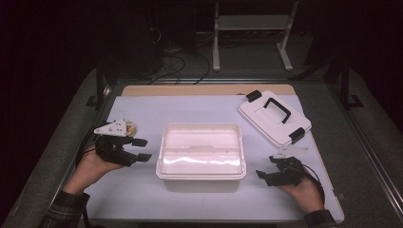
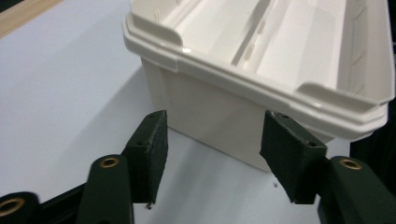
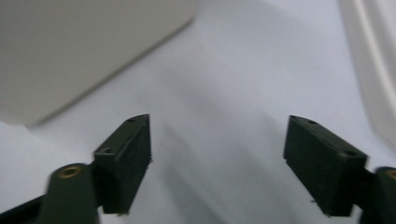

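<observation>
a white plastic box (image 1: 201,151) is sitting open-topped near the middle of the pale mat (image 1: 142,114), with nothing visible inside it. the left gripper (image 1: 142,149) is hovering just off the box's 9 o'clock end, its jaws standing wide apart and pointing at that end wall, nothing between them. in the left gripper view the box (image 2: 219,109) is lying close ahead, its end wall and rolled rim facing the two black pads (image 2: 152,149), which are not touching it. the right gripper (image 1: 264,175) is resting low at about 4 o'clock from the box, near its corner, jaws also spread wide and empty, pointing toward 9 o'clock. in the right gripper view its pads (image 3: 126,158) are framing bare mat (image 3: 219,116), with a blurred box wall (image 3: 70,51) lying at 10 o'clock. the box's lid (image 1: 274,118), white with a black handle and black clips, is lying flat at 2 o'clock from the box, well apart from both grippers. a small round yellowish thing (image 1: 130,127) is sitting just beyond the left gripper.
</observation>
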The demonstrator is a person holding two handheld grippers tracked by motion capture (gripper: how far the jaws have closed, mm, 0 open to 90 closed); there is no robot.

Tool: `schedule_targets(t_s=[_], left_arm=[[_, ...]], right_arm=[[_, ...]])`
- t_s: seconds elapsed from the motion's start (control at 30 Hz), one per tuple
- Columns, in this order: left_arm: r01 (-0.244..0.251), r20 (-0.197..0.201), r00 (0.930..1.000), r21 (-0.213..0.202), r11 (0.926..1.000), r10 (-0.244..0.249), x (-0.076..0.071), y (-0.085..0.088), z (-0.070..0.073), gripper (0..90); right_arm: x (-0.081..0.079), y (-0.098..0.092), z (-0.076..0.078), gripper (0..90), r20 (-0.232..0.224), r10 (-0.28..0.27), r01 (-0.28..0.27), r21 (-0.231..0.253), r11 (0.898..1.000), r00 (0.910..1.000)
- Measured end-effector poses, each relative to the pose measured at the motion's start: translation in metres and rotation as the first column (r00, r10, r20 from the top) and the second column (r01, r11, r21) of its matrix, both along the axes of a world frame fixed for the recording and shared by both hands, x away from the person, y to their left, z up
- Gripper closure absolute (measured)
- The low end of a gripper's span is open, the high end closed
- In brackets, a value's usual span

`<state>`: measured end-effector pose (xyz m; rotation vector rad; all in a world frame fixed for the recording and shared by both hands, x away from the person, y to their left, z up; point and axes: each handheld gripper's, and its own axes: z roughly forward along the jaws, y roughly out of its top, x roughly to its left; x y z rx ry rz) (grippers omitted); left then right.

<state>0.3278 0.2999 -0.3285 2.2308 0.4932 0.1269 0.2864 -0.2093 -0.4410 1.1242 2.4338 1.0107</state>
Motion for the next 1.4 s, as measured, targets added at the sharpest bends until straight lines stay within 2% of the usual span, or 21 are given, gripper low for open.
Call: schedule_targets(t_s=[0.1, 0.17, 0.2, 0.37, 0.47, 0.7, 0.87, 1.0, 1.07, 1.1, 1.13, 1.17, 1.2, 1.27, 1.3, 1.33, 1.37, 1.4], left_arm=[[0.021, -0.002, 0.9998, -0.005, 0.9998, -0.021, 0.004, -0.005, 0.009, 34.8], [0.026, -0.005, 0.9997, 0.001, 0.9997, -0.026, 0.006, -0.007, 0.012, 32.5], [0.038, -0.003, 0.9993, 0.02, 0.9991, -0.038, 0.009, -0.012, 0.016, 31.2], [0.082, -0.006, 0.9966, 0.054, 0.9952, -0.082, 0.014, -0.027, 0.022, 29.3], [0.108, -0.002, 0.9941, 0.084, 0.9906, -0.108, 0.017, -0.037, 0.026, 29.3], [0.169, 0.006, 0.9852, 0.124, 0.9778, -0.171, 0.02, -0.067, 0.036, 29.7], [0.213, 0.019, 0.9755, 0.165, 0.9631, -0.219, 0.023, -0.091, 0.041, 30.5], [0.238, 0.012, 0.9694, 0.203, 0.9499, -0.245, 0.026, -0.109, 0.042, 31.3], [0.256, 0.012, 0.964, 0.231, 0.9387, -0.266, 0.028, -0.116, 0.043, 32.1], [0.258, 0.012, 0.9633, 0.233, 0.9375, -0.268, 0.029, -0.12, 0.042, 32.3], [0.264, 0.006, 0.962, 0.24, 0.9343, -0.273, 0.029, -0.123, 0.043, 32.7], [0.264, 0.006, 0.962, 0.24, 0.9343, -0.273, 0.029, -0.123, 0.043, 33.9], [0.278, 0.002, 0.9577, 0.253, 0.9268, -0.288, 0.031, -0.13, 0.042, 34.7], [0.289, -0.006, 0.9544, 0.265, 0.9197, -0.299, 0.033, -0.137, 0.042, 36.3], [0.289, -0.006, 0.9544, 0.265, 0.9197, -0.299, 0.033, -0.137, 0.042, 37.5], [0.294, -0.008, 0.9528, 0.272, 0.9163, -0.303, 0.033, -0.14, 0.041, 38.4], [0.307, -0.023, 0.9494, 0.281, 0.9093, -0.313, 0.034, -0.147, 0.04, 40.5], [0.313, -0.031, 0.9477, 0.287, 0.9053, -0.318, 0.034, -0.15, 0.04, 42.4]], right_arm=[[-0.003, 0.0, -0.01, 13.0, -0.018, -0.003, 0.003, -0.02, 1.0, 0.9998], [-0.005, 0.001, -0.013, 12.5, -0.007, -0.002, 0.002, -0.024, 1.0, 1.0], [-0.007, 0.001, -0.014, 12.3, 0.001, -0.01, 0.01, -0.013, 1.0, 1.0], [-0.008, -0.001, -0.017, 11.5, 0.025, -0.009, 0.009, 0.003, 1.0, 0.9996], [-0.009, -0.001, -0.017, 11.5, 0.025, -0.01, 0.01, 0.004, 1.0, 0.9996], [-0.008, -0.001, -0.017, 11.5, 0.027, -0.009, 0.009, 0.005, 1.0, 0.9996], [-0.008, -0.001, -0.017, 11.5, 0.027, -0.009, 0.009, 0.004, 1.0, 0.9996], [-0.008, -0.001, -0.017, 11.5, 0.026, -0.01, 0.01, 0.007, 1.0, 0.9996], [-0.009, -0.001, -0.017, 11.5, 0.025, -0.011, 0.011, 0.008, 1.0, 0.9996], [-0.008, -0.001, -0.017, 11.5, 0.024, -0.011, 0.011, 0.008, 1.0, 0.9996], [-0.008, -0.001, -0.017, 11.5, 0.024, -0.012, 0.011, 0.01, 1.0, 0.9996], [-0.008, -0.001, -0.017, 11.5, 0.024, -0.012, 0.011, 0.01, 1.0, 0.9996], [-0.008, -0.001, -0.017, 11.5, 0.024, -0.011, 0.011, 0.009, 1.0, 0.9996], [-0.008, -0.001, -0.017, 11.5, 0.024, -0.011, 0.01, 0.009, 1.0, 0.9996], [-0.008, -0.001, -0.017, 11.5, 0.025, -0.011, 0.011, 0.009, 1.0, 0.9996], [-0.008, -0.001, -0.017, 11.5, 0.025, -0.011, 0.01, 0.009, 1.0, 0.9996], [-0.008, -0.001, -0.017, 11.5, 0.025, -0.011, 0.01, 0.01, 1.0, 0.9996], [-0.008, -0.001, -0.017, 11.5, 0.025, -0.011, 0.011, 0.01, 1.0, 0.9996]])
